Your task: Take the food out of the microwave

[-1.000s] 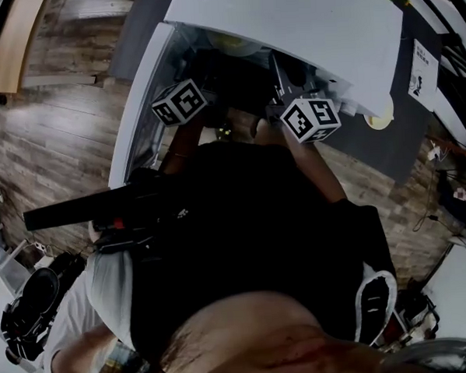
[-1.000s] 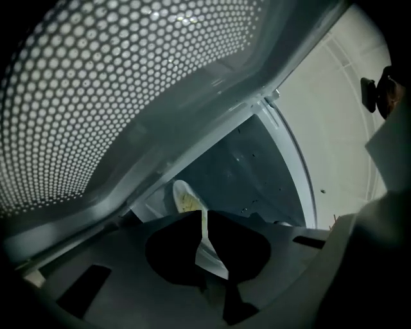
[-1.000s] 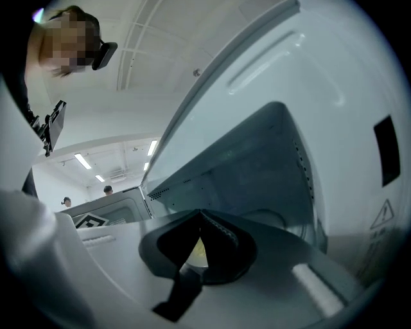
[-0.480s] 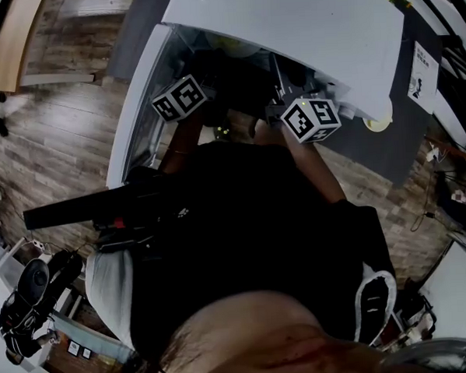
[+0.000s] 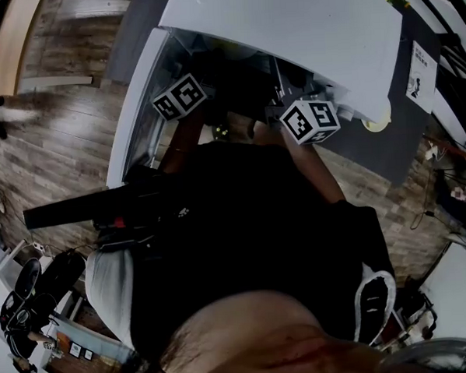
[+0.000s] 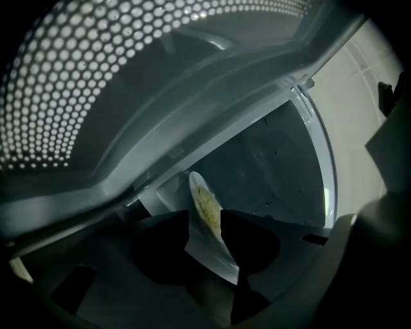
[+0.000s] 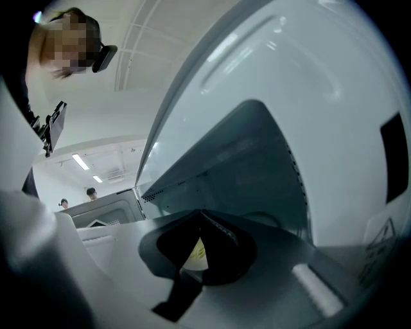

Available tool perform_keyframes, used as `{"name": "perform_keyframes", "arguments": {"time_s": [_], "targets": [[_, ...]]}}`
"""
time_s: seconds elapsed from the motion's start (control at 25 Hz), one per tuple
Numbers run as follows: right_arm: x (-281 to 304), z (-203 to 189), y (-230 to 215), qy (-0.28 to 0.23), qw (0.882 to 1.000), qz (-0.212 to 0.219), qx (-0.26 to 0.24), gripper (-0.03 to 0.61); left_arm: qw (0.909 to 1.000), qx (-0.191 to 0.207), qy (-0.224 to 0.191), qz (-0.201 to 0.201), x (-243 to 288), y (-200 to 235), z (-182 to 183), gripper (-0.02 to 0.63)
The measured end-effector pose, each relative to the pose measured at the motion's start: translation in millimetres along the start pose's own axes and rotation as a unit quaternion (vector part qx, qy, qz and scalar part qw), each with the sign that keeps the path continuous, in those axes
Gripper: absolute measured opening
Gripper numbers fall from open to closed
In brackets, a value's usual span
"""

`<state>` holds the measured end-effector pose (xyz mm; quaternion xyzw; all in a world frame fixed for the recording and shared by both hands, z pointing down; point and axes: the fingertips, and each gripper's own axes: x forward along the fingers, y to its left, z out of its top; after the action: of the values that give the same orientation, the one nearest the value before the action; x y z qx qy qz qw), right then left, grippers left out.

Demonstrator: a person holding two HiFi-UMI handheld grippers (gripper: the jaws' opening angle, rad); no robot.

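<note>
- Presently, the step in hand, as I judge it, is securing a hold on the plate (image 6: 209,254) before it is drawn out of the microwave (image 5: 303,30).
- To do it well, seat the rim deep between the left pads before closing. Then close squarely, so the thin edge does not pivot.
- Keep the plate level on the way out so the food (image 6: 207,200) stays put. Pull straight through the opening, clear of the door (image 6: 96,83).
- Left gripper (image 6: 203,213): its jaws have just been opening and now stand roughly half apart. The plate rim sits between them, seen edge-on. The pads do not appear to press it, so I read this gripper as unclamped, with nothing held.
- Right gripper (image 7: 200,212): the jaws are closed tip to tip. A sliver of the plate (image 7: 196,254) with yellowish food shows in the gap below the tips. Whether the rim is pinched there is unclear.
- Food: a yellowish layer on the white plate, inside the cavity (image 6: 270,167) and not yet out.
- Microwave: white, with the door swung open on the person's left. Its perforated window fills the upper left of the left gripper view.
- Head view: both marker cubes (image 5: 178,99) sit at the mouth of the cavity.
- Risk: a shallow bite on the rim could let the plate tip.
</note>
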<state>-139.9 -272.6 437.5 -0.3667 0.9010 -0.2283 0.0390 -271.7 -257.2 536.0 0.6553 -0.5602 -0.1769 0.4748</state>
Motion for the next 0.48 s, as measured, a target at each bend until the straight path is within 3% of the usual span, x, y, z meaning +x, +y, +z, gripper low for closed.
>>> {"name": "perform_keyframes", "arguments": {"time_s": [0.48], "targets": [[4.4, -1.3, -2.8, 0.003, 1.0, 0.001, 0.004, 0.002, 0.9994, -0.025, -0.011, -0.02, 11.0, -6.0, 1.7, 0.14]]}}
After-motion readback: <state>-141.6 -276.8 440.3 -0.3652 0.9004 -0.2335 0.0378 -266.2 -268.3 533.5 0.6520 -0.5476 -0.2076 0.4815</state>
